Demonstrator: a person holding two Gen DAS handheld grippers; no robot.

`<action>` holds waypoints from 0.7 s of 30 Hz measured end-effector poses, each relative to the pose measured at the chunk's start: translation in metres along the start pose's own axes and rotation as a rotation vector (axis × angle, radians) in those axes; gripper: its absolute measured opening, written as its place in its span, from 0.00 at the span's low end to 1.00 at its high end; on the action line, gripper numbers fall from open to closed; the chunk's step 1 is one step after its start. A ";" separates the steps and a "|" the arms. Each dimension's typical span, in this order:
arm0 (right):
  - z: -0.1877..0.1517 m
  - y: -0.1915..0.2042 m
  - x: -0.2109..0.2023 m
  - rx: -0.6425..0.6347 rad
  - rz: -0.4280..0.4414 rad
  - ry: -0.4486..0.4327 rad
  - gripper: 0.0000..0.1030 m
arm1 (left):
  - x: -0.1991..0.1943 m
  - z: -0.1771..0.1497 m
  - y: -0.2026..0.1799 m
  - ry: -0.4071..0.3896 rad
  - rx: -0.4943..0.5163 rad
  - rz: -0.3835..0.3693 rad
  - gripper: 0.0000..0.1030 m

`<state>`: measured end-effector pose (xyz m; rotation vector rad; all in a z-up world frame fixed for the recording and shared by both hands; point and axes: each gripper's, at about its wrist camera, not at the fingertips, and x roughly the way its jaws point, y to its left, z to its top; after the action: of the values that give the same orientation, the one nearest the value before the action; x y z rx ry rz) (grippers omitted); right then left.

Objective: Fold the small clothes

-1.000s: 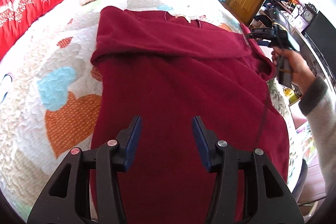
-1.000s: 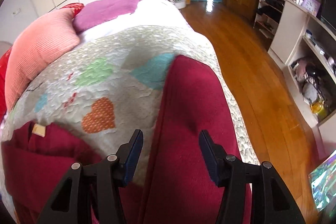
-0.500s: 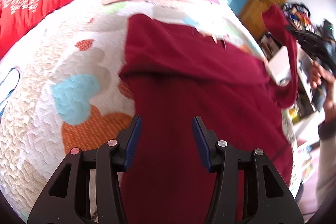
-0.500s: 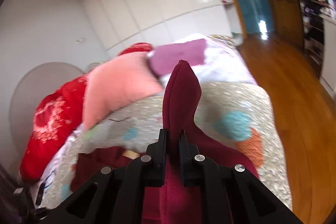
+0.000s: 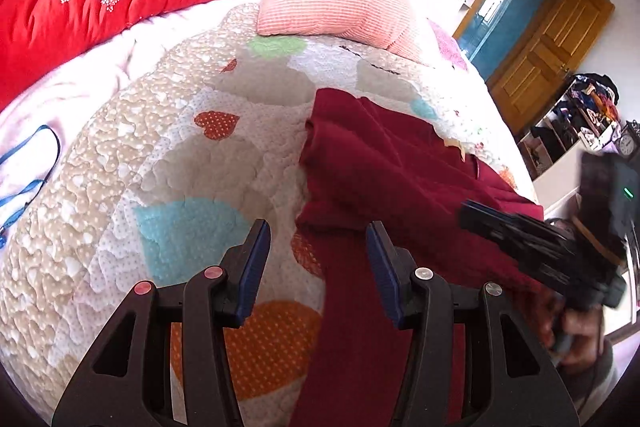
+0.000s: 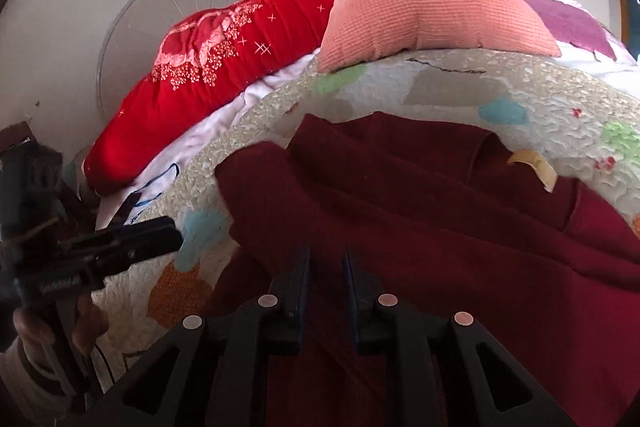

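Dark red knit sweater (image 6: 460,227) lies partly folded on heart-patterned quilt (image 5: 192,179). Right gripper (image 6: 326,283) jaws just parting, narrow gap, releasing sleeve laid across body. Left gripper (image 5: 318,259) half-open, empty, over sweater's edge.

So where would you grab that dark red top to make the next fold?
Probably the long left edge of the top, where it lies flat on the quilt. The left gripper hangs open right over that edge, so it could come from the quilt side, pinch the edge and carry it across.
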<state>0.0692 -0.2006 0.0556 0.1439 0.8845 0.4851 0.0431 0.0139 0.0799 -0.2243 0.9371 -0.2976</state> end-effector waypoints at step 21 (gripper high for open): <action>-0.025 -0.131 -0.111 0.249 -0.407 -0.169 0.12 | 0.044 0.054 -0.040 -0.073 0.031 -0.063 0.22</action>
<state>0.0361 -0.3701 0.0769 0.2227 0.7794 -0.0178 0.1057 -0.0355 0.0897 -0.2357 0.8539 -0.3597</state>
